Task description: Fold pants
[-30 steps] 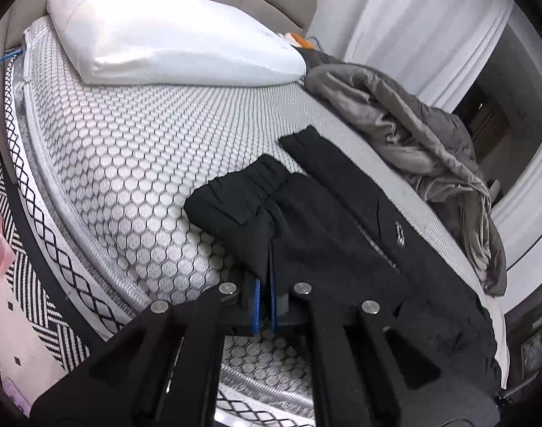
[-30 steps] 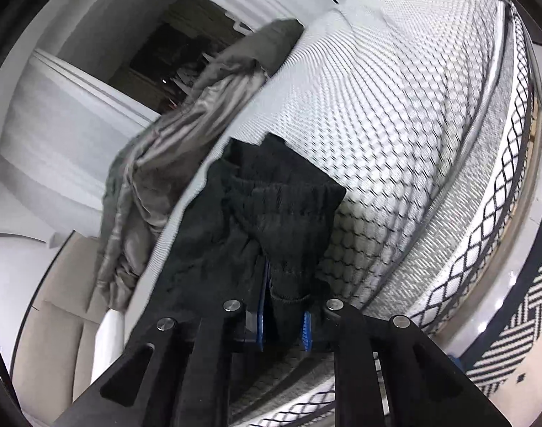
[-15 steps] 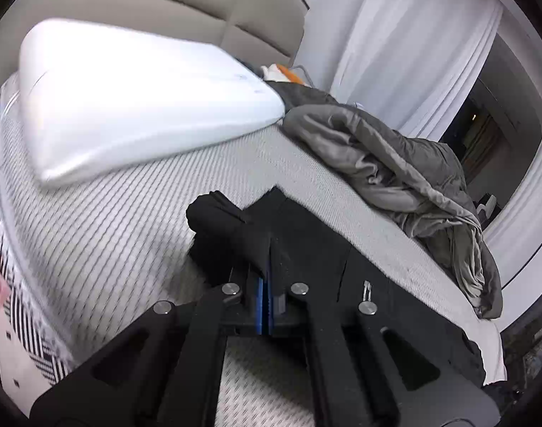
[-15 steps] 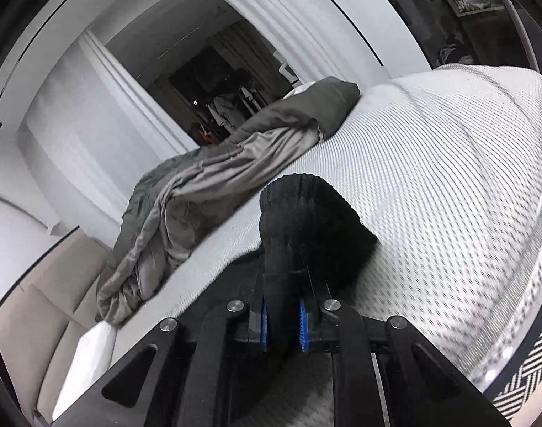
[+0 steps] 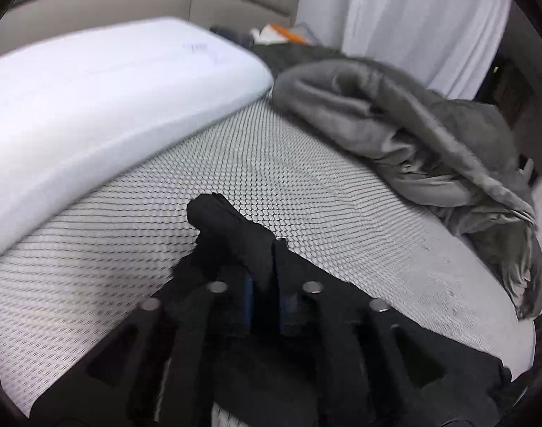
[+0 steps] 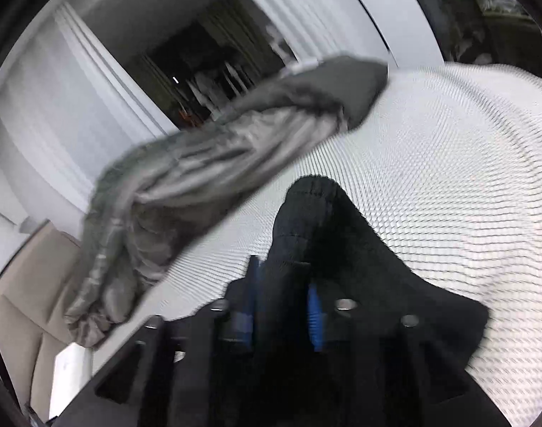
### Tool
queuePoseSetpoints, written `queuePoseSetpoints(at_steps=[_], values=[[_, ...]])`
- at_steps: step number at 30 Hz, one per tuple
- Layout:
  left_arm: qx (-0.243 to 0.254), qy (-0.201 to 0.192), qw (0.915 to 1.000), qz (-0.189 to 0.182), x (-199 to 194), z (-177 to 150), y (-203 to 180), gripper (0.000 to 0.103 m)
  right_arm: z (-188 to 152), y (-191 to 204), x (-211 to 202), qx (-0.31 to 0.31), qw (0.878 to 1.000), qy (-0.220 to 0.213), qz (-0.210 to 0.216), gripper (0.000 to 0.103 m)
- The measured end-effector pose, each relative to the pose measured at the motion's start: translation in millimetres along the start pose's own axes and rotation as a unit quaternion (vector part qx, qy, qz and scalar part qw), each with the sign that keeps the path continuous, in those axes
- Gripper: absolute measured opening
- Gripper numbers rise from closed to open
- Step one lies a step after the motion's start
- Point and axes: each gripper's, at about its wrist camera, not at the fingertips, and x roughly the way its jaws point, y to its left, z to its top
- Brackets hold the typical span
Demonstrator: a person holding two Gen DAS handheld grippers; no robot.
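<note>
I am pinching the black pants (image 5: 235, 235) in my left gripper (image 5: 264, 306), its jaws narrowed on a fold of cloth. My right gripper (image 6: 281, 306) is clamping a thicker bunch of the pants (image 6: 306, 220). The pants are hanging over the bed (image 5: 306, 185), between the pillow (image 5: 104, 106) at its head edge and the blanket (image 5: 413, 121) along its far edge.
</note>
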Motion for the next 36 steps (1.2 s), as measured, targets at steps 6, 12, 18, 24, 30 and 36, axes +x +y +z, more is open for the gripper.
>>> queuePoseSetpoints(at_steps=[6, 12, 18, 24, 30, 36], values=[[-0.026, 0.010, 0.9995, 0.015, 19, 8, 14, 0.089, -8, -7, 13, 0.007, 1.000, 0.001, -0.015, 0.062], [-0.032, 0.034, 0.9980, -0.043, -7, -29, 21, 0.089, -42, -4, -35, -0.015, 0.999, 0.000, 0.030, 0.077], [-0.042, 0.109, 0.9838, -0.136, -23, -79, 4, 0.075, -79, -21, -83, 0.017, 0.995, 0.016, 0.100, 0.089], [-0.080, 0.144, 0.9713, -0.171, -7, -122, -11, 0.062, -108, -40, -89, 0.039, 0.987, 0.062, 0.142, 0.089], [-0.056, 0.114, 0.9844, -0.122, 31, -120, -43, 0.000, -108, -47, -80, 0.042, 0.986, 0.075, 0.145, 0.089], [-0.027, 0.065, 0.9929, -0.096, -8, -121, -28, 0.000, -104, -60, -79, 0.059, 0.981, 0.089, 0.160, 0.089]])
